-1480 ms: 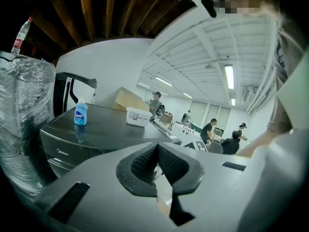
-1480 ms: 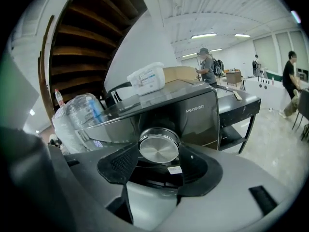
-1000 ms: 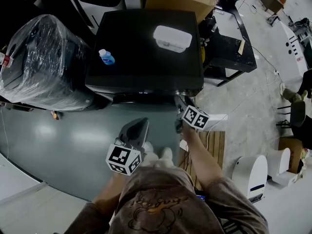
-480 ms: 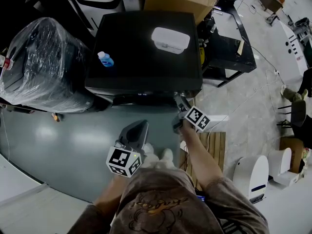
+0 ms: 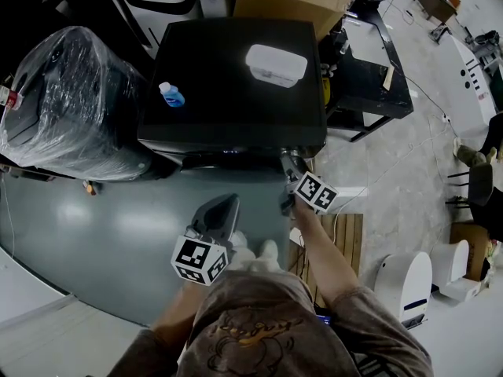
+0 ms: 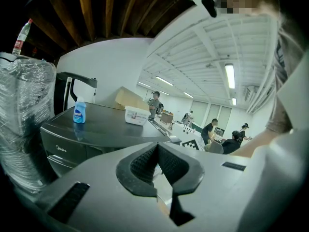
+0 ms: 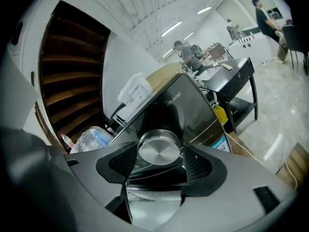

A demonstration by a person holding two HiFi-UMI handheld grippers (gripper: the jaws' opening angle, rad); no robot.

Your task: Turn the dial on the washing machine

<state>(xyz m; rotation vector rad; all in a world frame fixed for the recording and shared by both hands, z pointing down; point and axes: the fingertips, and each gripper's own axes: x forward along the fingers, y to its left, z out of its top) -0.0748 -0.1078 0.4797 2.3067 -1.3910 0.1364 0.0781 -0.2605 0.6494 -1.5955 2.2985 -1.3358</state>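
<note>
Only the right gripper (image 7: 161,162) has moved: its marker cube has tilted a little at the front of the washing machine (image 5: 236,77). Its ribbed black pads press on both sides of the dial (image 7: 159,152), a round knob of brushed metal on the glossy dark panel at the machine's right end. To turn it well, I judge the squeeze should be firm and the roll centred on the knob's axis, because smooth metal may slip. The left gripper (image 6: 157,164) hangs low, jaws together, holding nothing.
</note>
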